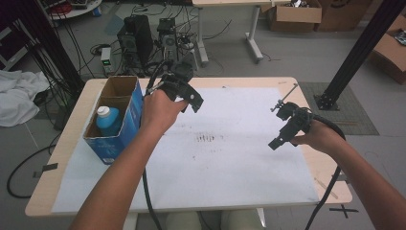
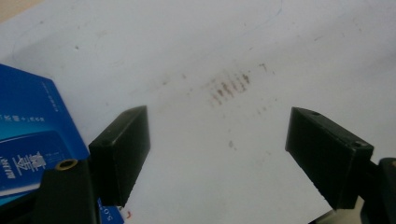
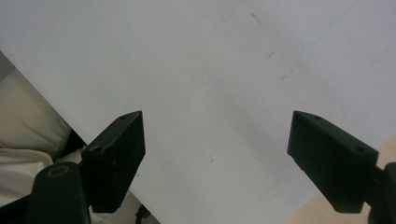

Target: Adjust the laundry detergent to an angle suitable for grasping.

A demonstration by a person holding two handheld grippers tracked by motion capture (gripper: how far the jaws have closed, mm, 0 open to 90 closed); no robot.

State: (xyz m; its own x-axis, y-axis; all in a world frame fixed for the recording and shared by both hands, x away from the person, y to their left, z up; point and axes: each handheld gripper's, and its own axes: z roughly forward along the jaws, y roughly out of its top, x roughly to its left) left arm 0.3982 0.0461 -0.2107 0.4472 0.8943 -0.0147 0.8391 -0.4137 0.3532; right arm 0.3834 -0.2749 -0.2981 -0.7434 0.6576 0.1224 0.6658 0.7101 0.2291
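White paper sheet [image 1: 230,158] covers most of the wooden table [image 1: 43,191], brown smudge marks [image 1: 209,138] at frame centre. Upper left of the frame: computer towers [image 1: 136,40] on the grey floor, white cloth [image 1: 16,96] at the left edge. Cardboard boxes [image 1: 294,17] upper right, black metal post [image 1: 356,52] leaning at right.

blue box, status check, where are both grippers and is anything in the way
Left gripper open, empty, beside the blue box. Right gripper open, empty, over white sheet. Blue bottle upright in box. Nothing between.
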